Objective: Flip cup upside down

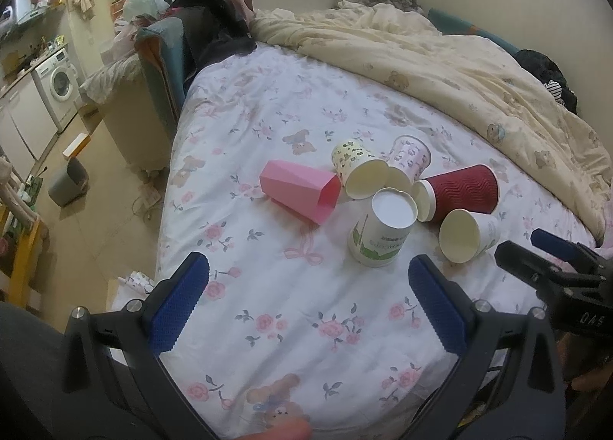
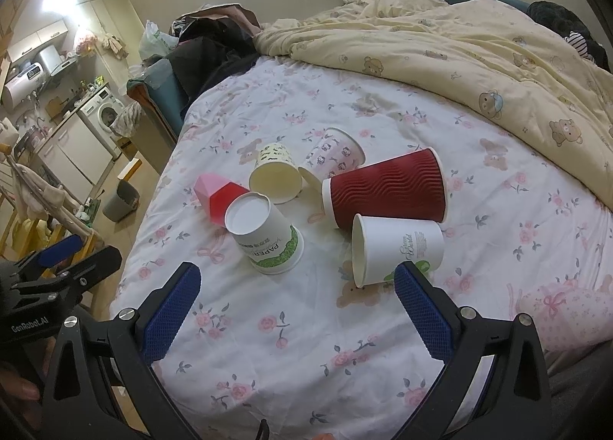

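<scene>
I am looking over a bed spread with a white sheet printed with pink roses and teddy bears [image 1: 268,141], a rumpled cream bear-print duvet [image 1: 440,68] heaped toward twelve and one o'clock, and a kitchen corner with a white washing machine [image 1: 57,85] off at nine o'clock in the left wrist view. A huddle of cups sits mid-sheet. The white paper cup with a green band [image 1: 383,231] stands mouth-down, its flat base facing up; in the right wrist view it sits just ahead of my tool at eleven o'clock. Around it lie the others, all on their sides: a faceted pink plastic cup [image 1: 299,189] at its nine o'clock, a cream paper cup with small dark prints [image 1: 358,168] at twelve, a pale pink cartoon-print paper cup [image 1: 410,156] beyond that, a dark red ribbed paper cup [image 1: 459,189] at two o'clock, touching its neighbours, and a plain white paper cup with a small green logo [image 2: 394,248] at three o'clock, mouth toward me. My left gripper [image 1: 306,306] hovers low over the sheet with its blue pads spread wide and nothing between them. My right gripper [image 2: 297,309] is likewise spread apart and holds nothing, its right pad just beside the white logo cup.
</scene>
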Available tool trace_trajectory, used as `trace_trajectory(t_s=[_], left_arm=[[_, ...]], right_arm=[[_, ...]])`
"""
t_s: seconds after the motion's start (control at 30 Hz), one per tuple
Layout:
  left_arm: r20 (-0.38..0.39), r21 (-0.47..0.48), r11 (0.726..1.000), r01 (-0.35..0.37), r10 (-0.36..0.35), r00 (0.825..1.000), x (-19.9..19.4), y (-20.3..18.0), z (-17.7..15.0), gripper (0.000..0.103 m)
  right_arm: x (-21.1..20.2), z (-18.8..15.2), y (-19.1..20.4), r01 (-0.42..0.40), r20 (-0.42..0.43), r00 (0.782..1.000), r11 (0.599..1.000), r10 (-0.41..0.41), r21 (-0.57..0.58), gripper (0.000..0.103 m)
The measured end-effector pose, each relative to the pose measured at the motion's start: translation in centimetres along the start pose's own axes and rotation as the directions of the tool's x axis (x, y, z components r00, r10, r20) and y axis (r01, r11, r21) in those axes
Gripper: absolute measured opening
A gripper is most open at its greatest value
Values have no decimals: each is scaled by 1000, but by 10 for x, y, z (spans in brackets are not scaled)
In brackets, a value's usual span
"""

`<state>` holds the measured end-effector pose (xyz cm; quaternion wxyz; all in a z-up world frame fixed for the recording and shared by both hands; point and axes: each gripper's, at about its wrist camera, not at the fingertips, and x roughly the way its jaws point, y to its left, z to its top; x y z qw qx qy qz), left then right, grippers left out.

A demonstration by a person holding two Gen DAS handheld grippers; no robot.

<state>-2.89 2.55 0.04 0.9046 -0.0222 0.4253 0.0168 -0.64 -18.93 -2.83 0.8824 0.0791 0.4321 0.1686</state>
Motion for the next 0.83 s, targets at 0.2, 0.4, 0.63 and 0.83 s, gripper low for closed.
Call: trace_trajectory(t_s=[0.2, 0.4, 0.63, 0.83], left_arm=[[0, -3, 1000, 2, -2, 1000, 0, -1, 0, 103], [-5, -9, 1000, 6, -6, 1000, 2, 1, 1, 103], [-8, -8, 1000, 6, -6, 1000, 3, 1, 1, 103], [-5, -17, 1000, 23, -23, 1000, 3, 3, -1, 103]], right_arm=[[0, -1, -1, 0, -2, 1000, 1000, 0, 5, 103], [-1, 0, -1, 0, -2, 1000, 1000, 0, 5, 103], [1, -3, 1, 2, -16, 1000, 1000, -2, -2, 103], [3, -2, 3, 2, -22, 1000, 1000, -3, -9, 103]])
